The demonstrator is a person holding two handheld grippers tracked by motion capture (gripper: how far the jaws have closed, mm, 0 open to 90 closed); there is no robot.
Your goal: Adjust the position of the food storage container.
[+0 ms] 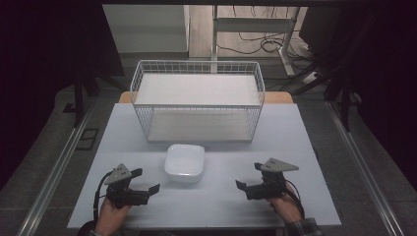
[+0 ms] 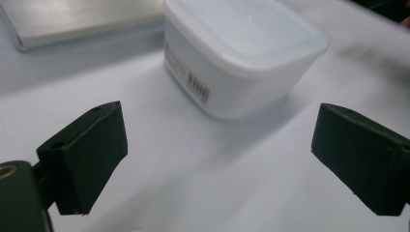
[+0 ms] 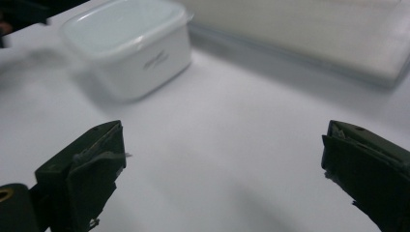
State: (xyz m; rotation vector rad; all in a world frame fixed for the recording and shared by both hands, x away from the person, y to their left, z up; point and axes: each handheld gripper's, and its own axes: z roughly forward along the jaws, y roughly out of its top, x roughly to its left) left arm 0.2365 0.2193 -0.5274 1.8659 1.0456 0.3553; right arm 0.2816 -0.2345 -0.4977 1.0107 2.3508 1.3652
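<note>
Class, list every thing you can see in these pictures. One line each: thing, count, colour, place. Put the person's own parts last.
Table: one, pale grey-white, under everything.
Wire basket: one, white, at the far middle of the table, with a pale board inside it.
Lidded box: one, white with a cloudy lid, in front of the basket, between the two tongs; a barcode label shows on its side in the left gripper view.
Desk frame and cables: white frame, dark cables, on the floor beyond the table.
Left tongs: one, black with a grey plate, near left, jaws wide open, holding nothing.
Right tongs: one, black with a grey plate, near right, jaws wide open, holding nothing.
Hands: two, at the near edge.
</note>
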